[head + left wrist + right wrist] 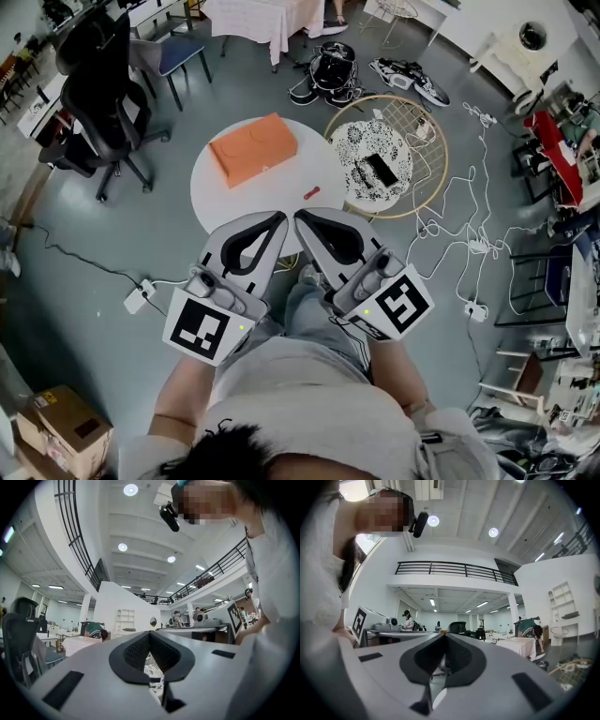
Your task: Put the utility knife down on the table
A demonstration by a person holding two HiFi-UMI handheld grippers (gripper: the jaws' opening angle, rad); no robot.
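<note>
You hold both grippers near your body, tips side by side; the left gripper [278, 219] and right gripper [301, 217] have jaws closed on nothing; the small red utility knife [311, 194] lies on the round white tabletop [225, 187], apart from an orange box [253, 147].

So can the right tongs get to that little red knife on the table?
Probably yes. The red utility knife lies on the round white table just ahead of the right tongs, with nothing between them. The tongs are shut, so they would need opening first.
</note>
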